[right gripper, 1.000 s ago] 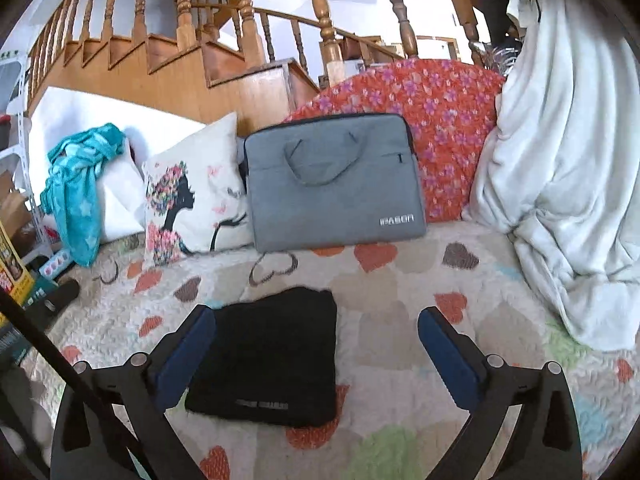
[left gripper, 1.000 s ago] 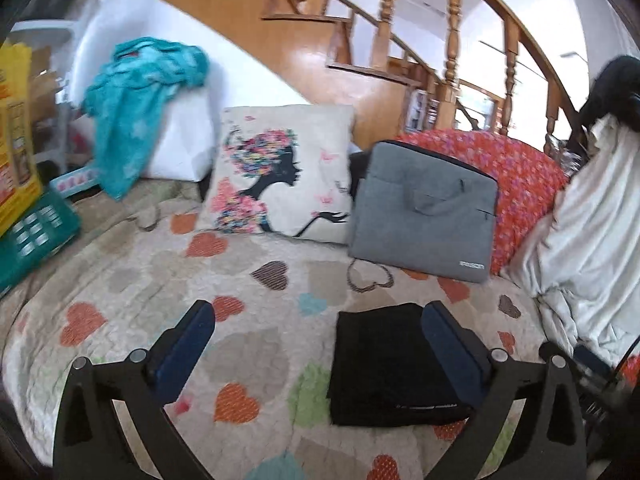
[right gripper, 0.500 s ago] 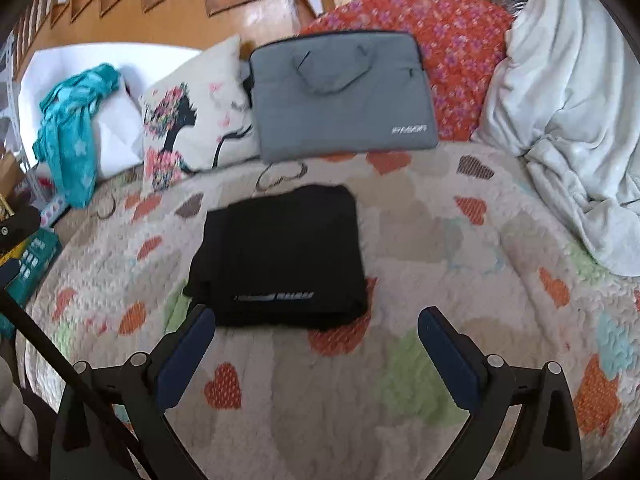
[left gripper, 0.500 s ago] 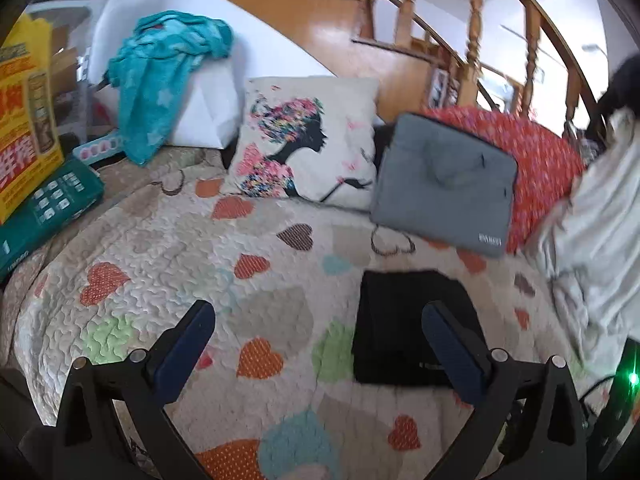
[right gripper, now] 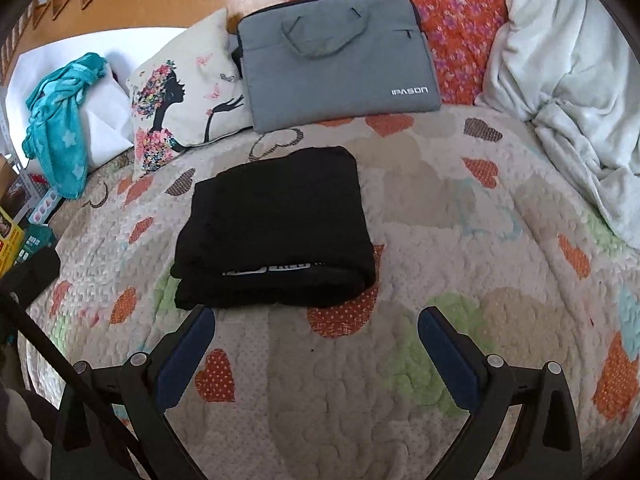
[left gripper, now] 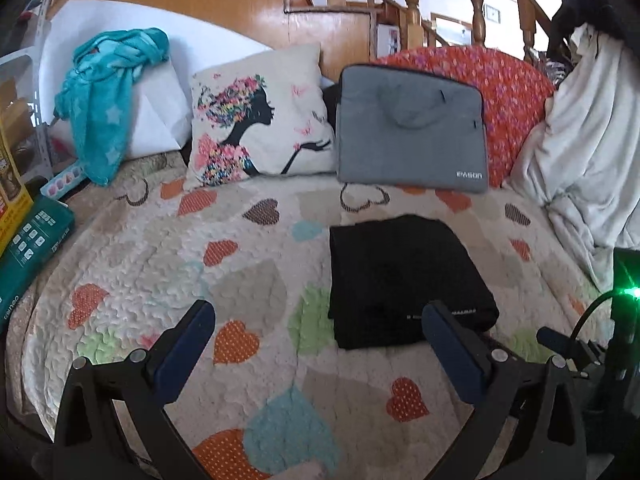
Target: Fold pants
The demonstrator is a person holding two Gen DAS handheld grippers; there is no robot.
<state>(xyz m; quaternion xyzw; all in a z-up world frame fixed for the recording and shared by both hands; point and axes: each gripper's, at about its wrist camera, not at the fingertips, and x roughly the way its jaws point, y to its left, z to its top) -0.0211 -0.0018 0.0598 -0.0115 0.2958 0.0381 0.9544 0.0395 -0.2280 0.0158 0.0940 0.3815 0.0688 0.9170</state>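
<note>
Both tools hang over the bed with nothing between their fingers: the left tool (left gripper: 318, 322) and the right tool (right gripper: 316, 326) each have blue-padded jaws spread wide. Black fabric pants (right gripper: 276, 232) lie folded into a thick, near-square bundle on the quilt, a strip of white lettering showing along the near edge (unreadable at this size). From the left wrist view the pants (left gripper: 404, 276) sit just beyond that tool's right finger. A cream heart-patterned quilted bedspread (right gripper: 460, 240) covers the bed. Behind the pants lean a grey laptop bag (right gripper: 336, 56), a cream cushion printed with a woman's silhouette (left gripper: 260, 116) and a red floral cushion (left gripper: 508, 92). A white blanket (right gripper: 572, 92) is heaped at right, under a wooden staircase (left gripper: 248, 12).
</note>
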